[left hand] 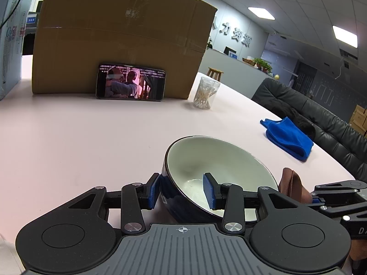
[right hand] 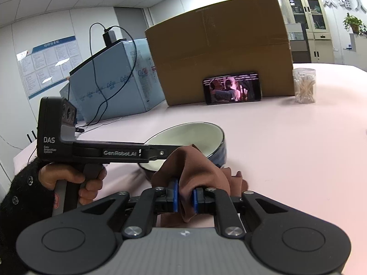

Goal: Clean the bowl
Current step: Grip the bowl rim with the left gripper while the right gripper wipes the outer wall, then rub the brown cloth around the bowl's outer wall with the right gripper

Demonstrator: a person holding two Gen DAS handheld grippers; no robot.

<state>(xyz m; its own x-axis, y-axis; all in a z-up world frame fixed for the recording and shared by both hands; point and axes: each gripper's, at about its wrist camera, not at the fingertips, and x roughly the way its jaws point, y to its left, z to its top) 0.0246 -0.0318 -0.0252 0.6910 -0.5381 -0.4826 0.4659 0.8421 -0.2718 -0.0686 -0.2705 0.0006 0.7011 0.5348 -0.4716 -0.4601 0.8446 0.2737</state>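
The left tongs (left hand: pixel 182 191) are gripping the near wall of the bowl (left hand: pixel 220 160), one blue pad (left hand: pixel 153 191) pressing on the dark outer side and the other sitting inside against the pale glaze, so the bowl is resting tilted on the pink surface (left hand: pixel 80 142) with its mouth turned toward the right tongs. The right tongs (right hand: pixel 184 198) are pinching a brown cloth (right hand: pixel 197 162) nearly closed, and the cloth is bunching upward just beside the bowl's near rim, seemingly not yet inside it. A hand (right hand: pixel 75 178) in a dark sleeve is holding the left tool's handle. The bowl is looking glazed and rigid, probably fairly heavy, slippery and breakable; the rim wall is appearing the sensible place to hold, as is being done. The cloth is soft and limp, so it is likely to fold under pressure when wiping. A blue cloth (left hand: pixel 287 137) is lying well apart toward the surface's edge, and a phone (left hand: pixel 130 82) is leaning against a cardboard box (left hand: pixel 123 29) beyond.
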